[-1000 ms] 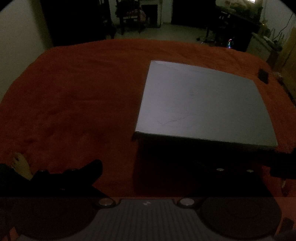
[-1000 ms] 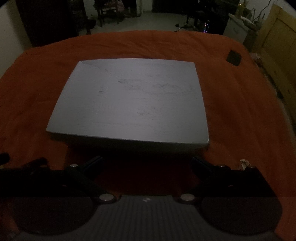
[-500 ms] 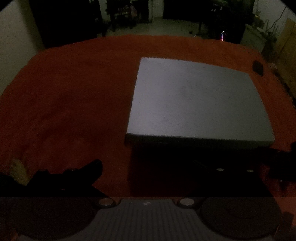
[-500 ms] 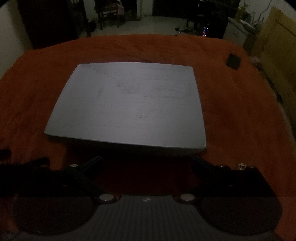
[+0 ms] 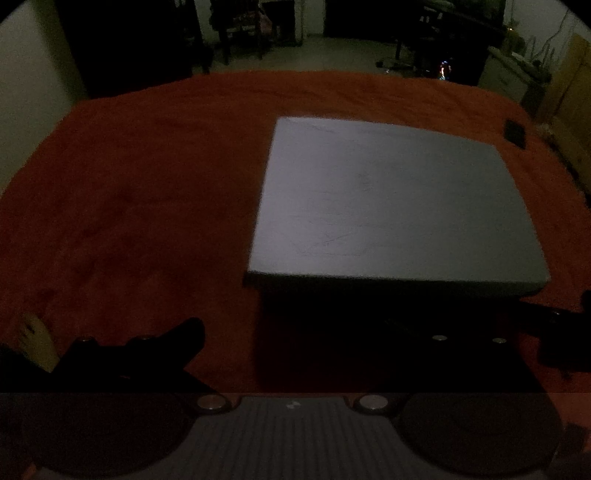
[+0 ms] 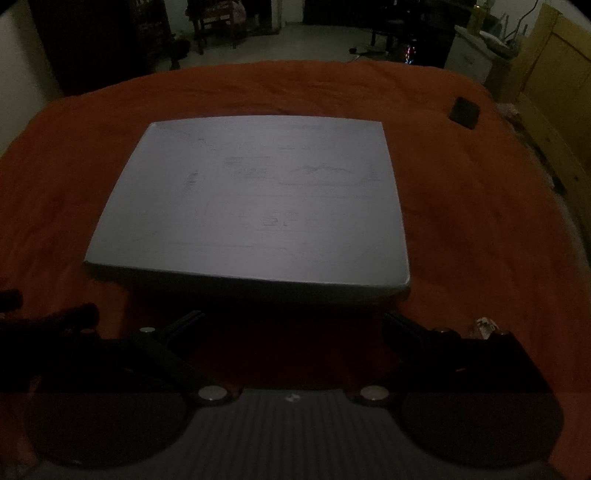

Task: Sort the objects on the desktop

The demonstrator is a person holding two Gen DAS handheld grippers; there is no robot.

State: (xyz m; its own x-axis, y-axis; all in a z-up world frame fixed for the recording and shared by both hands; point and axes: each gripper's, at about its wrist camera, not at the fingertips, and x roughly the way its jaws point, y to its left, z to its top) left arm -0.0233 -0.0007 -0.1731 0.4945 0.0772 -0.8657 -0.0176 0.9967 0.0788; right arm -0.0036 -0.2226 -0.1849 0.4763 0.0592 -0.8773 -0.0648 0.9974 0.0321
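A flat grey board point(image 5: 391, 206) lies raised on the red blanket point(image 5: 140, 206), its near edge in deep shadow. My left gripper point(image 5: 303, 332) is open just short of the board's near left corner, with nothing between its fingers; the right finger is lost in shadow. In the right wrist view the grey board point(image 6: 258, 199) fills the middle. My right gripper point(image 6: 293, 321) is open, centred on the near edge, its fingers point(image 6: 188, 321) apart and just short of the board. A small black object point(image 6: 465, 112) lies on the blanket far right.
A person's bare toes point(image 5: 35, 339) show at the lower left. The other gripper point(image 6: 55, 321) sits to the left in the right wrist view. A wooden panel point(image 6: 554, 85) stands along the right. Dark furniture and a chair point(image 5: 240, 33) stand beyond the blanket.
Both views have drifted slightly: the board has slid a little left in the left wrist view and sits a little lower in the right wrist view. Both grippers remain open.
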